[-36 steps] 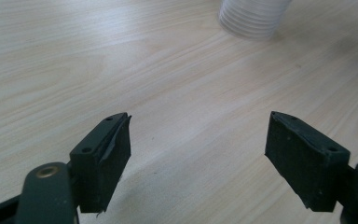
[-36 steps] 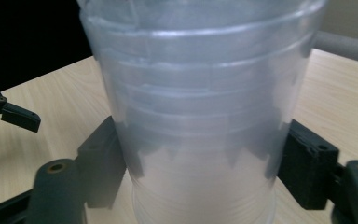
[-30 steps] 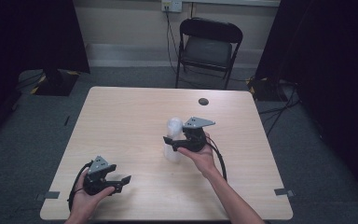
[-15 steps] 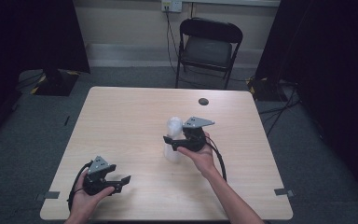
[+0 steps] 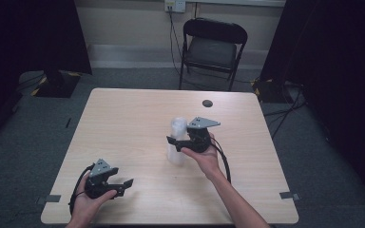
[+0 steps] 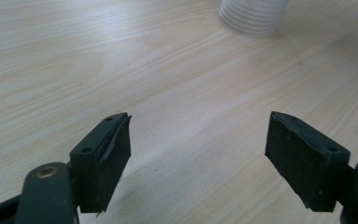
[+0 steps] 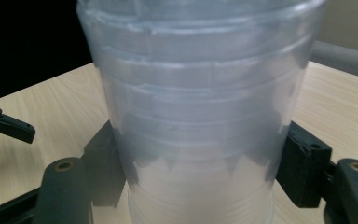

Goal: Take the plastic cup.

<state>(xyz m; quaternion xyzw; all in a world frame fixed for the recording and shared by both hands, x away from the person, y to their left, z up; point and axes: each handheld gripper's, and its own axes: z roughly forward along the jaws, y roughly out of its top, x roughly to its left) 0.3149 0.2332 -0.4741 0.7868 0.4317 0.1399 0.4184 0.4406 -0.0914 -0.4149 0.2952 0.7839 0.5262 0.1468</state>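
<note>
Jaws of the left gripper [image 5: 123, 184] near the table's [image 5: 123, 118] front edge stand wide apart, holding nothing. Mid-table, the right gripper [image 5: 171, 141] clasps an upright stack of clear plastic cups [image 5: 177, 140], a pad against either side. Beyond stands a folding chair [image 5: 211, 50].

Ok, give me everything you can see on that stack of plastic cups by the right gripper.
The stack of plastic cups is translucent, whitish, thin-walled plastic, several cups nested so their rims form stepped rings near the top. It stands upright on the wooden table, about mid-table, and looks undented. The right gripper has a black jaw on each side of its lower half, right against the wall; the cups look held. The left gripper is well clear.
</note>
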